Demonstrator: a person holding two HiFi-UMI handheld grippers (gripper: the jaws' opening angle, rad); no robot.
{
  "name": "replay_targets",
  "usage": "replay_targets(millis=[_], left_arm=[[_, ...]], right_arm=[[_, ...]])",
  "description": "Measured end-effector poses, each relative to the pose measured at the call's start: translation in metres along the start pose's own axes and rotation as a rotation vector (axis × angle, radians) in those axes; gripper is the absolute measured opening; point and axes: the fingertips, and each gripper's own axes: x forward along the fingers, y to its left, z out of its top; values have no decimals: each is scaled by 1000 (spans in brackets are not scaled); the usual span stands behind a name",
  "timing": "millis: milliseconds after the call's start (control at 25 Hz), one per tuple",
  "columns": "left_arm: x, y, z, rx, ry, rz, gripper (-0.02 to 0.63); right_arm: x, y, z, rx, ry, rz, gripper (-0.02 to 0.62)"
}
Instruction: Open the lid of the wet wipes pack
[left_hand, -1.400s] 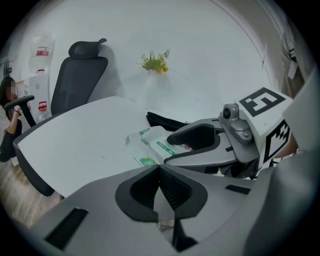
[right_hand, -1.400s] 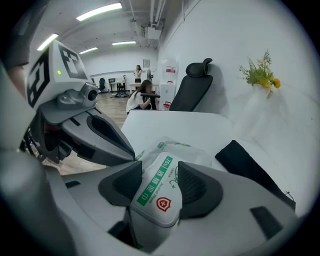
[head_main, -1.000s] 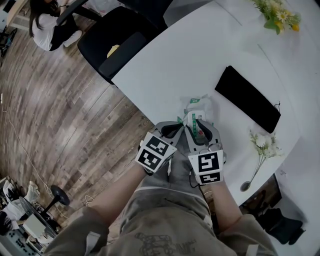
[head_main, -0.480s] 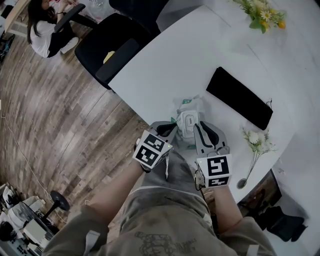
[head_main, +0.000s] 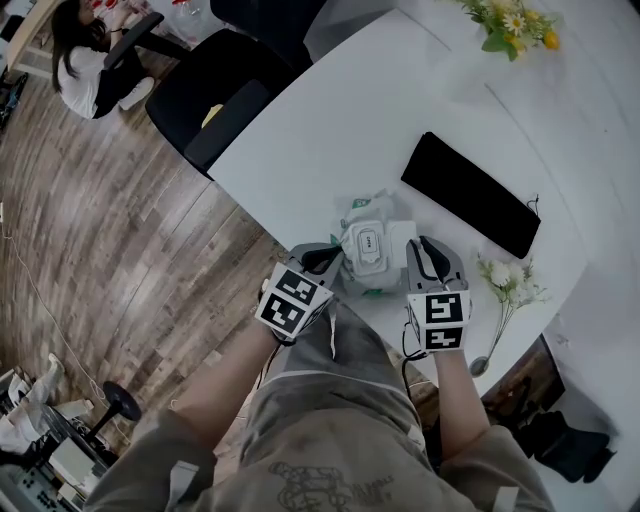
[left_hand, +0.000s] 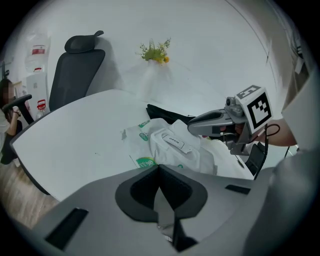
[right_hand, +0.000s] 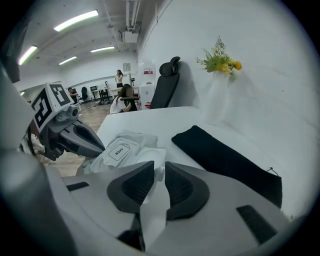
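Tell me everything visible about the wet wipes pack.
The wet wipes pack is a soft, crinkled white film pouch with green print, lying flat near the table edge. Its white plastic lid, labelled OPEN, faces up and looks closed. The left gripper's shut tips meet its left edge; the right gripper, jaws opening, nothing visibly between them, sits just right of it.

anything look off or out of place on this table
A loose flower sprig lies flat near the table edge, far from the bouquet at the back. The wet wipes pack is crumpled and sits close to the near edge.
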Motion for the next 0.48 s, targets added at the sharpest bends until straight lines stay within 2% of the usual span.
replay_targets(millis=[240, 480], left_arm=[[0, 0, 1, 13, 15, 22, 17], [-19, 0, 14, 5, -17, 59, 17]], right_arm=[[13, 4, -7, 71, 15, 60, 55], [-6, 5, 19, 119, -25, 119, 48]])
